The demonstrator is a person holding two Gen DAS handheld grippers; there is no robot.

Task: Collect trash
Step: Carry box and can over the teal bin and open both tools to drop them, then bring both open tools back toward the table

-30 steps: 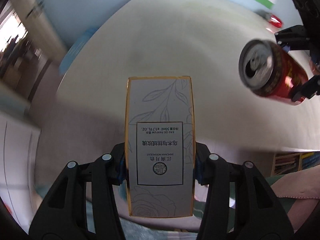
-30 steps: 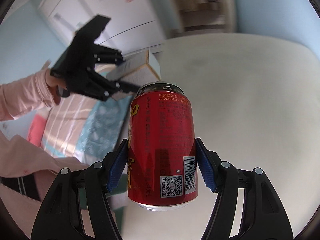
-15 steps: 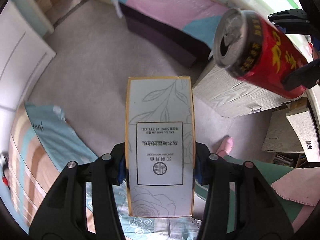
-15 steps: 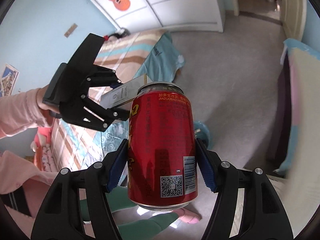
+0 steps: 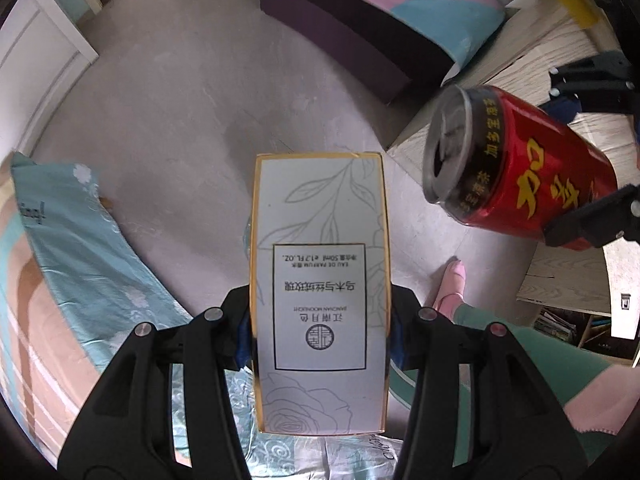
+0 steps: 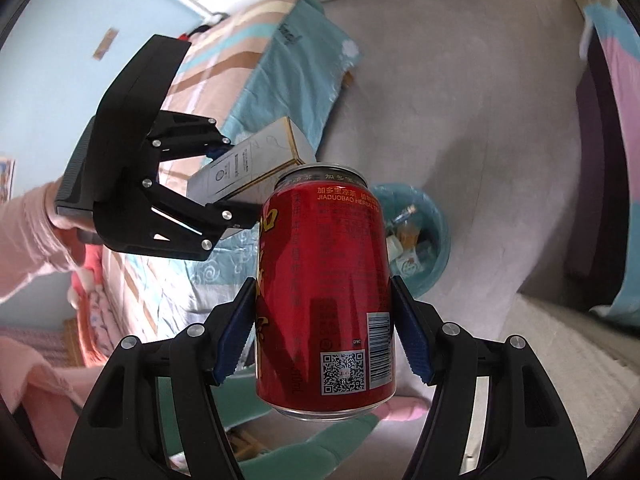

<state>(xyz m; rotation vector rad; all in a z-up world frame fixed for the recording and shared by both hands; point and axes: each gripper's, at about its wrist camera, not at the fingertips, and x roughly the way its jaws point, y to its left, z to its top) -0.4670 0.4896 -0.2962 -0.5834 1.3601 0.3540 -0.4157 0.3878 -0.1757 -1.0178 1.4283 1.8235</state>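
My left gripper (image 5: 320, 328) is shut on a white perfume box (image 5: 320, 280) with a gold edge, held in the air above the floor. My right gripper (image 6: 324, 332) is shut on a red herbal tea can (image 6: 324, 288) with an open top. The can also shows in the left wrist view (image 5: 516, 176) at the right, and the box in the right wrist view (image 6: 256, 164) at the left. A teal trash bin (image 6: 436, 240) with several wrappers inside stands on the floor behind the can, partly hidden by it.
A bed with a teal and striped cover (image 5: 72, 264) lies at the left. A second bed with a pink cover (image 5: 400, 4) stands at the far side. A light wooden desk (image 5: 560, 64) is at the right. Grey floor (image 5: 180, 120) lies between them.
Both grippers have swung away from the white tabletop and now point down at the floor. The trash bin has come into the right wrist view. Both grips are unchanged.
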